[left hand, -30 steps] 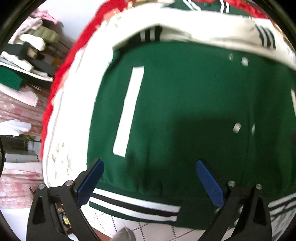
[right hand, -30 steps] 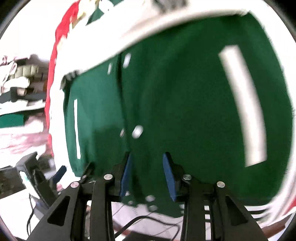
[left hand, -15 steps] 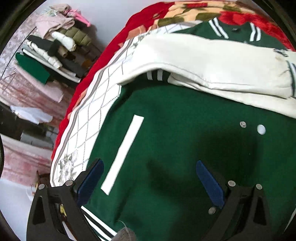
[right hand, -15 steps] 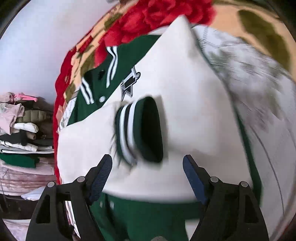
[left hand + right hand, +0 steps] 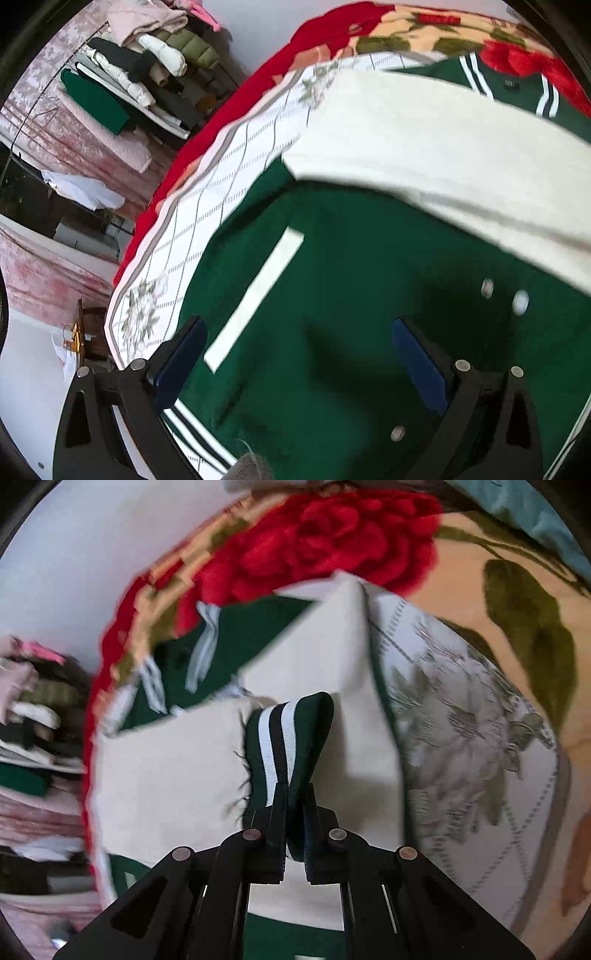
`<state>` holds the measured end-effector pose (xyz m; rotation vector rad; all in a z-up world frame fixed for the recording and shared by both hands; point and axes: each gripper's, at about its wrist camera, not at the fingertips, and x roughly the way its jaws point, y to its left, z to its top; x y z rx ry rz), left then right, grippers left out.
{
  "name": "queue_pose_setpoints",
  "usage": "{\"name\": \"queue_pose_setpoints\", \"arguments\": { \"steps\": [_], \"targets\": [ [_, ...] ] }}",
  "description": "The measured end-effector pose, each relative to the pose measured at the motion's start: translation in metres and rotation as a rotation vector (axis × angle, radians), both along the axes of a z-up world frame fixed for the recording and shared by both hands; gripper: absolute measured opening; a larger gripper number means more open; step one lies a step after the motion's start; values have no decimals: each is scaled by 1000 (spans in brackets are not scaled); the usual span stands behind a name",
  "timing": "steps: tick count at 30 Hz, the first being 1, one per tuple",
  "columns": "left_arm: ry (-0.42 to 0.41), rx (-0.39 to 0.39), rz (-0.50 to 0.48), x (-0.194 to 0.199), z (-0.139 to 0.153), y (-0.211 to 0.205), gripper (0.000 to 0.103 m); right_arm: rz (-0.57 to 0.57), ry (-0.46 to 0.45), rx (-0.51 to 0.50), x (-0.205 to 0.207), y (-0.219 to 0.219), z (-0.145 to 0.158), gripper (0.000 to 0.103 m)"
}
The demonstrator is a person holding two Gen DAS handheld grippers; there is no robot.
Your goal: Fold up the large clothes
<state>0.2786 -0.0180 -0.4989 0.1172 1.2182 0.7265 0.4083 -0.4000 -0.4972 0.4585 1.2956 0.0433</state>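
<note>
The jacket (image 5: 351,332) lay face up on the quilt (image 5: 207,206), its green body spread flat, snaps shut. Left of the body's middle, the left gripper (image 5: 295,354) hovered just above the cloth, jaws wide and empty. Across the chest lay one cream sleeve (image 5: 443,147), already folded in. Right of it, the right gripper (image 5: 293,805) had just closed tight on the striped cuff (image 5: 288,738) of the other sleeve. Judging by this, the sleeves were nearly done; the body fold was left.
</note>
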Motion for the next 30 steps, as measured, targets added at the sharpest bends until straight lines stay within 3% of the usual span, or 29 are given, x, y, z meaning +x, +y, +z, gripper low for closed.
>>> {"name": "queue_pose_setpoints", "arguments": {
  "steps": [2, 4, 5, 8, 13, 16, 20, 23, 30],
  "targets": [
    [-16, 7, -22, 8, 3, 0, 103, 6, 72, -36, 0, -3, -15, 12],
    [-24, 28, -49, 14, 4, -1, 103, 12, 95, -69, -3, -4, -14, 33],
    [-24, 37, -63, 18, 3, 0, 103, 12, 86, -99, -6, -4, -7, 36],
    [-24, 37, -71, 34, 0, 8, 103, 14, 27, -212, -16, 1, 24, 37],
    [-55, 30, -70, 81, 1, 29, 103, 65, -50, -205, -17, 29, 47, 39],
    [-35, 40, -80, 118, -15, 43, 103, 62, -26, -158, -9, 50, 34, 39],
    [20, 73, -149, 153, -47, 50, 103, 61, 38, -221, 3, 68, 2, 39],
    [27, 93, -192, 156, -54, 47, 103, 67, 91, -320, 7, 72, -21, 38],
    [-28, 57, -179, 143, -53, 51, 103, 70, 120, -397, 15, 84, -29, 38]
  ]
}}
